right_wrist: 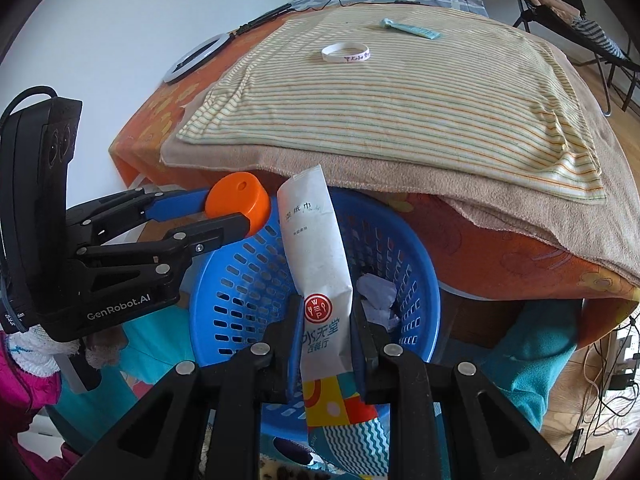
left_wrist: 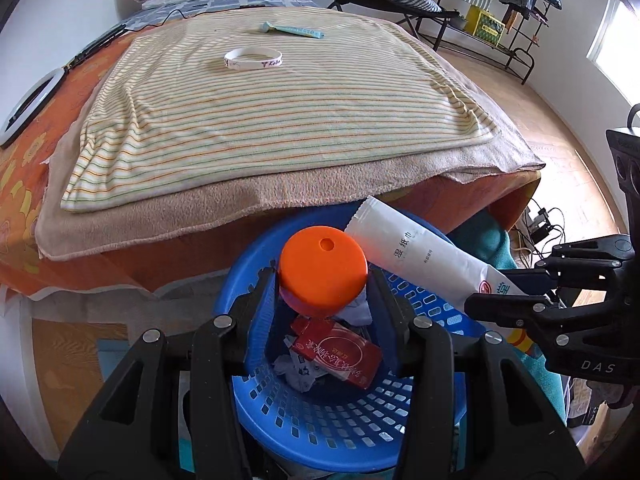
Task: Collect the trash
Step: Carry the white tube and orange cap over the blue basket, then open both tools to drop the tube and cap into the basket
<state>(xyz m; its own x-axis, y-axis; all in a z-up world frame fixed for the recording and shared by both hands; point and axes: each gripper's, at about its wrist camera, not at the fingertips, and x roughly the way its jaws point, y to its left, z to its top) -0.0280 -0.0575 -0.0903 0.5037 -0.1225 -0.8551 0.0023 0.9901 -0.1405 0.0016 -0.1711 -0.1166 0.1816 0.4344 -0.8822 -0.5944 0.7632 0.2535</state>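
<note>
Nearest to me, my left claw [left_wrist: 324, 284] is clamped on an orange lid [left_wrist: 323, 260], one finger on each side of its rim, and I hold it just above the open mouth of the blue basket [left_wrist: 280, 404]. My right claw [right_wrist: 326, 320] is gripping a white wet-wipe packet [right_wrist: 316, 248] near its colourful lower end; the packet stands nearly upright between the fingers, its sealed top leaning toward the worktop, and it also hangs over the basket. From the right wrist view I see the left claw coming in from the side with the lid over the basket's near-left rim; from the left wrist view the packet slants across the basket's right rim. Down inside the basket lie a red carton [left_wrist: 340, 356] and crumpled pale paper [left_wrist: 298, 368]. The basket sits low, right against the front edge of the worktop [left_wrist: 96, 248], which is covered in orange flowered cloth, a tan towel [left_wrist: 152, 220] and a striped cloth [left_wrist: 280, 120] on top. Farther back on the striped cloth I see a white wristband [left_wrist: 253, 58], and beyond it a light blue sachet [left_wrist: 294, 30], both well apart from either claw. A ring light [left_wrist: 32, 106] lies at the worktop's left edge.
</note>
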